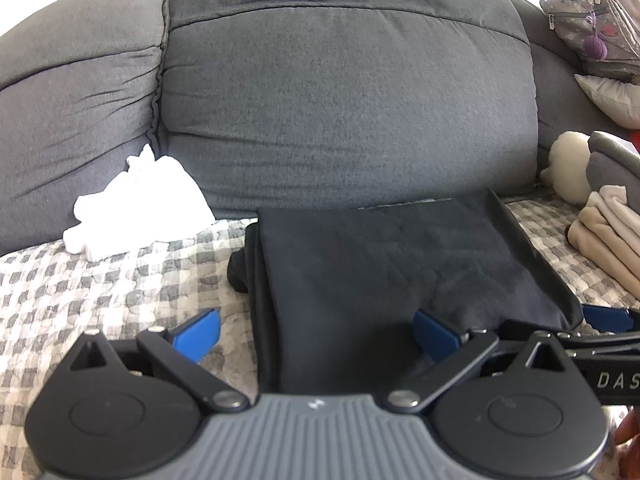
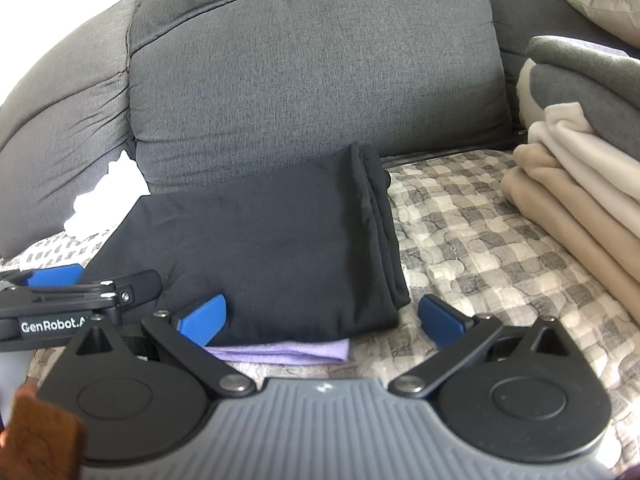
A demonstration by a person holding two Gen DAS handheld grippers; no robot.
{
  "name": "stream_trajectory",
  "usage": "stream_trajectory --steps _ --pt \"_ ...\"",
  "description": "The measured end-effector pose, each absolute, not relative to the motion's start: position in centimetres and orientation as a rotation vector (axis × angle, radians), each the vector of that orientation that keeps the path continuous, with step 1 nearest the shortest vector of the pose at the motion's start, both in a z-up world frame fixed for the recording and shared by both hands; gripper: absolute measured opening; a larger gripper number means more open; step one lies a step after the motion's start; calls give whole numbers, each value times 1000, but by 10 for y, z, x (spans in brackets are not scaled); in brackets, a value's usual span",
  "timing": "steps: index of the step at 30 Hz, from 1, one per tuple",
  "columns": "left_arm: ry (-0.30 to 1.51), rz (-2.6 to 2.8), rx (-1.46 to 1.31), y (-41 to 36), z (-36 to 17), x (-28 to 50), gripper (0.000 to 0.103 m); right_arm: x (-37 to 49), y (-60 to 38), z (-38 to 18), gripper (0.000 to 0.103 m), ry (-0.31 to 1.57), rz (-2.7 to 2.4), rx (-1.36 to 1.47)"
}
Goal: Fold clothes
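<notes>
Black garment (image 1: 380, 280) sits folded on the checked sofa cover (image 2: 480, 240), against the backrest. Left claw (image 1: 316, 332) and right claw (image 2: 322, 318) both hang released at its near edge. Grabbing only the top layer could undo that fold.

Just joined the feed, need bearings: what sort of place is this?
Probably a home living room: a grey sofa with a checked quilt over the seat, and a backpack beside folded clothes.

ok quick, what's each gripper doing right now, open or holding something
Left gripper: open, holding nothing, at the black garment.
Right gripper: open, holding nothing.
</notes>
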State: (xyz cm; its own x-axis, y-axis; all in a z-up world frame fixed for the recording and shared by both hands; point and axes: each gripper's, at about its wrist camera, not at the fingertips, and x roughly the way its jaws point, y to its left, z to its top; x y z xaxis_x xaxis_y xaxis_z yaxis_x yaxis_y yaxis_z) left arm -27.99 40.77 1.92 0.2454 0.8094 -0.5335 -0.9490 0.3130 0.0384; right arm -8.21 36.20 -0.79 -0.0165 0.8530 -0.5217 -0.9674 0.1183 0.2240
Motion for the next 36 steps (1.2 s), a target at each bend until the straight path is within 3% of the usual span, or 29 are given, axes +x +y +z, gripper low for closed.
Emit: stream_trajectory --steps 36 --pt "516 1226 -318 407 18 -279 103 -81 365 -10 103 626 1462 -227"
